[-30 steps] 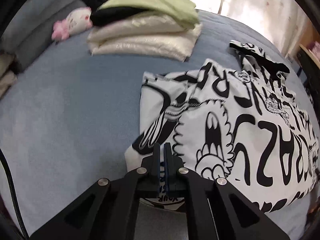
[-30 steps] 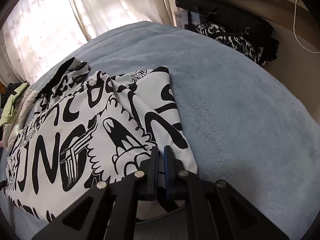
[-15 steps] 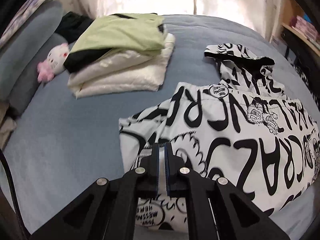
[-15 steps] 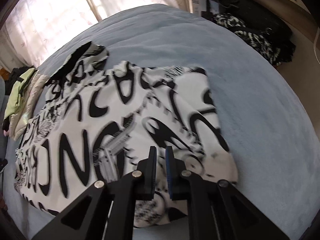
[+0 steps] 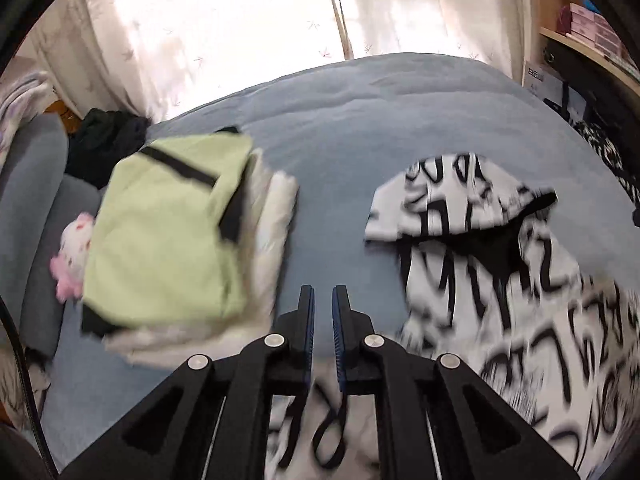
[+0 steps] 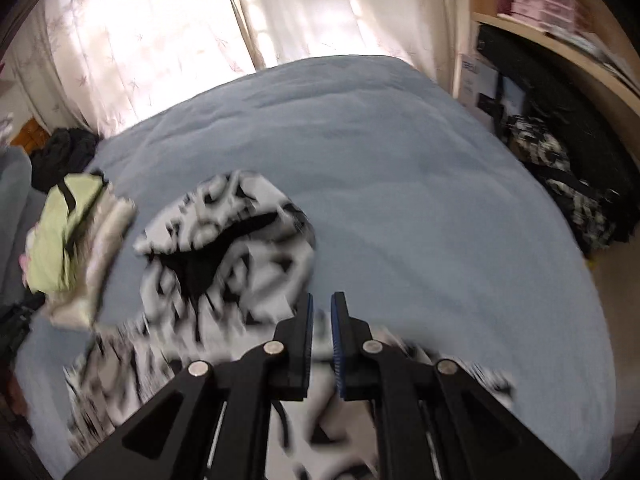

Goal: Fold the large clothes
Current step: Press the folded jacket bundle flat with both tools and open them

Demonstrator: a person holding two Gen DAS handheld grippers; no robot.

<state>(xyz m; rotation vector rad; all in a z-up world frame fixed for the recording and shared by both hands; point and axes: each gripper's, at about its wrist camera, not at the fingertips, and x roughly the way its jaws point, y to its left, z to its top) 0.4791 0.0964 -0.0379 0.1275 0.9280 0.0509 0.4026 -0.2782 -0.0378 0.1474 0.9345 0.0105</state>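
A white hoodie with black graffiti print [image 5: 500, 280] lies on the blue bed [image 5: 360, 120], its hood toward the curtains; it also shows in the right wrist view [image 6: 240, 264]. My left gripper [image 5: 323, 308] has its jaws nearly shut with a narrow gap; printed cloth hangs below the fingers, and the grip itself is hidden. My right gripper [image 6: 321, 312] stands the same way, above the hoodie's near right edge, with cloth under the fingers. Both views are motion-blurred.
A stack of folded clothes with a light green one on top [image 5: 168, 240] sits at the left of the bed, beside a pink and white plush toy [image 5: 74, 256]. Dark clothes [image 5: 104, 140] lie behind. Shelves and dark bags [image 6: 560, 184] stand to the right.
Both grippers have lifted and swung forward toward the hood, carrying the hoodie's bottom hem up off the bed. The views now look toward the curtains.
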